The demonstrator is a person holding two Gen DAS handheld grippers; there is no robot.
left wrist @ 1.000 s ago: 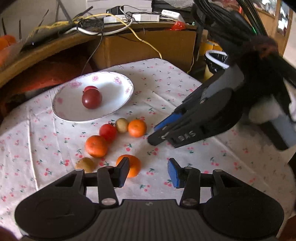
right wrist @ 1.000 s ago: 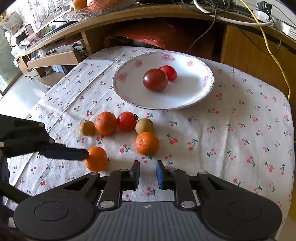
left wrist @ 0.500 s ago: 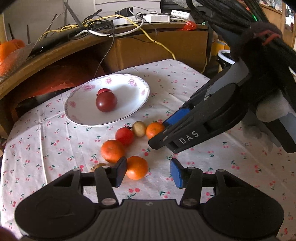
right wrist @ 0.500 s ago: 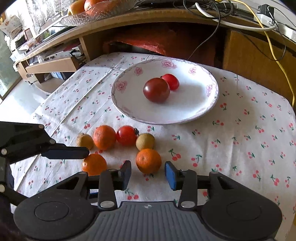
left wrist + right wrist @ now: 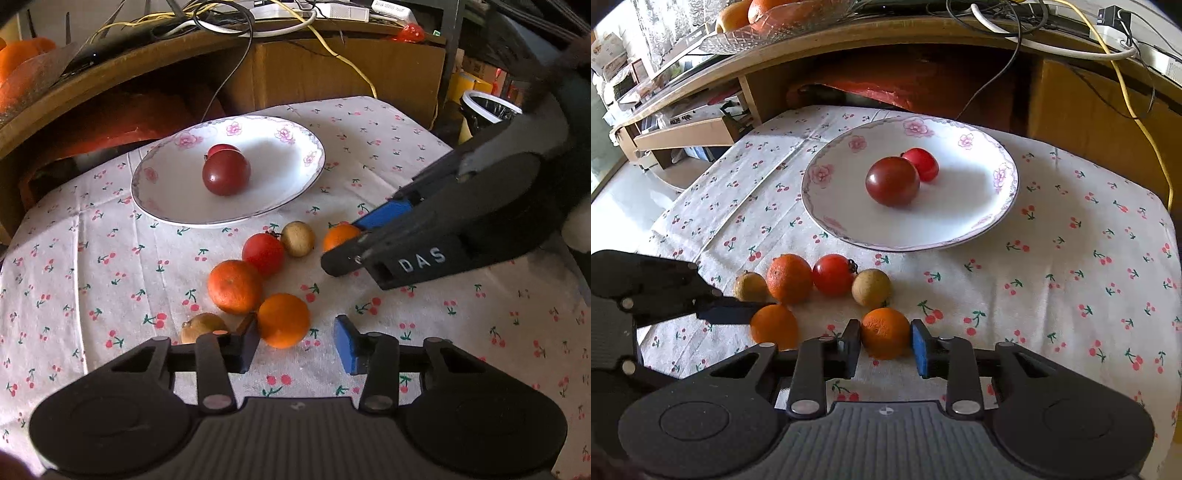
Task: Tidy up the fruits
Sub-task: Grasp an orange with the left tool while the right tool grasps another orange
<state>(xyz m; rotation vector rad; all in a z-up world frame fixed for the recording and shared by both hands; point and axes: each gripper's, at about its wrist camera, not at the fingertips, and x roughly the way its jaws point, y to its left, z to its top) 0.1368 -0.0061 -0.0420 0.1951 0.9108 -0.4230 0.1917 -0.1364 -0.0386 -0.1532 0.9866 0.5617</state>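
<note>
Right gripper fingers apart around an orange near the plate; round, no real long axis. Left gripper spread too. "DAS" on the side.

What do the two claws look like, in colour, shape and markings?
Both are black plastic. The left claw has a ribbed black body, two round discs and silver screws; one finger pad is blue, the other looks dark. The right claw is built the same way. Seen from the left wrist camera, its side carries white letters "DAS" and black cables run behind it.
</note>
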